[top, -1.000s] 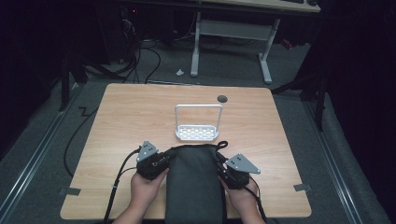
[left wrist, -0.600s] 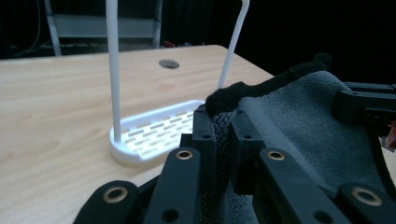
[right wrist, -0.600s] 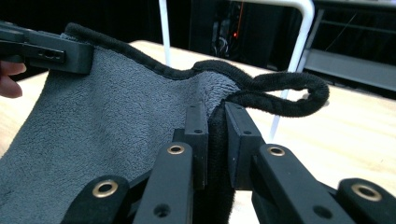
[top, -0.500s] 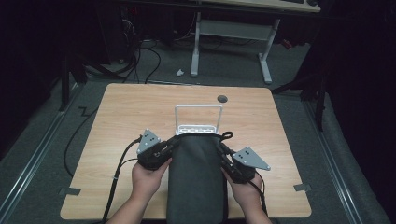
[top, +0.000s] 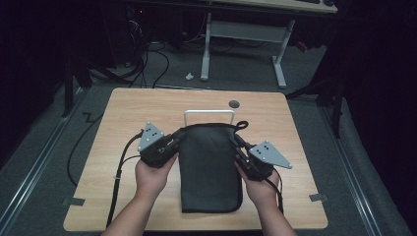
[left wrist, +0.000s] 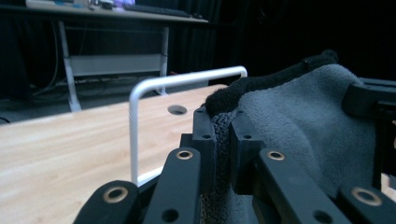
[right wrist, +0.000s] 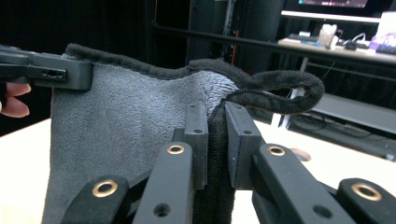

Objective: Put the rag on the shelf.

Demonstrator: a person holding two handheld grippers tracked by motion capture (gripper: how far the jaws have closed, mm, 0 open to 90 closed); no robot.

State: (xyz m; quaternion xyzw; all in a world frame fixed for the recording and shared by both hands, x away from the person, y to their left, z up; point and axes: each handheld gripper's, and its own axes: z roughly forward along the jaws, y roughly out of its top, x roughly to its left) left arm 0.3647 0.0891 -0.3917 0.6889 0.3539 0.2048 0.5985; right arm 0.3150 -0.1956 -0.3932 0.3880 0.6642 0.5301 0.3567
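Now the left gripper (top: 173,142) and the right gripper (top: 238,146) are each clamping a top corner of the soft grey towel (top: 209,167), hanging limp just before the white rack (top: 209,112); the thick hem is seeming the safest hold.

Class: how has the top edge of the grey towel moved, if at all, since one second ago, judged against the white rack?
Yes. The grey towel has moved up and away from the person: its top edge lay below the white rack base and now overlaps its frame.
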